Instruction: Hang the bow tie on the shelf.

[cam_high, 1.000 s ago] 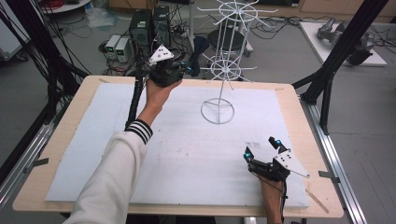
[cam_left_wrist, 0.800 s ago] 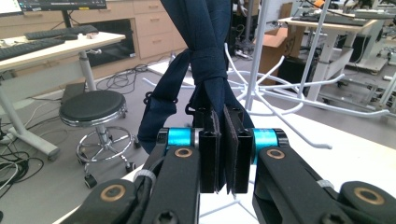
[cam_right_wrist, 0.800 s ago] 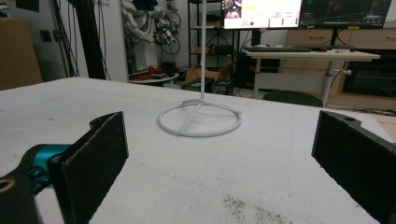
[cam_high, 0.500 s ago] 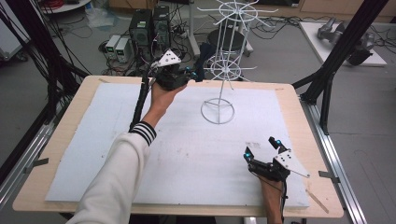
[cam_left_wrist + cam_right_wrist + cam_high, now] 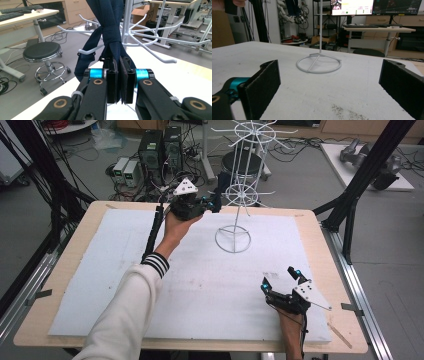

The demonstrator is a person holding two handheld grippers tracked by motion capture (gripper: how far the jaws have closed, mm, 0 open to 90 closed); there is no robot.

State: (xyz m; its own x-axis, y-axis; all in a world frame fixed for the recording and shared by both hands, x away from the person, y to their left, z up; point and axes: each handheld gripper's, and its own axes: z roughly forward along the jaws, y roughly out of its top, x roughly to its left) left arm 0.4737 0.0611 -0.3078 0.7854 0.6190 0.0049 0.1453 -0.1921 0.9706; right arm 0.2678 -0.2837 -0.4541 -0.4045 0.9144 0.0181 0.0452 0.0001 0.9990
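A white wire rack (image 5: pixel 243 195) with hooked arms stands on a ring base (image 5: pixel 233 239) at the back middle of the mat. My left gripper (image 5: pixel 216 202) is raised beside the rack's lower tier, shut on a dark navy cloth strip (image 5: pixel 222 184). In the left gripper view the cloth (image 5: pixel 110 22) runs up from my shut jaws (image 5: pixel 119 62) and loops over a white hook (image 5: pixel 86 52). My right gripper (image 5: pixel 281 279) rests low near the mat's front right, open with nothing between its pads (image 5: pixel 265 82). It faces the ring base (image 5: pixel 298 66).
A white foam mat (image 5: pixel 100 270) covers the wooden table (image 5: pixel 320 250). Black frame posts (image 5: pixel 350 205) rise at the right and left edges. A thin wooden stick (image 5: pixel 340 335) lies at the front right corner. A stool (image 5: pixel 42 52) and computers (image 5: pixel 160 145) stand on the floor behind.
My left gripper has moved right along the back edge with the navy cloth, up to the rack. The right gripper has stayed where it was.
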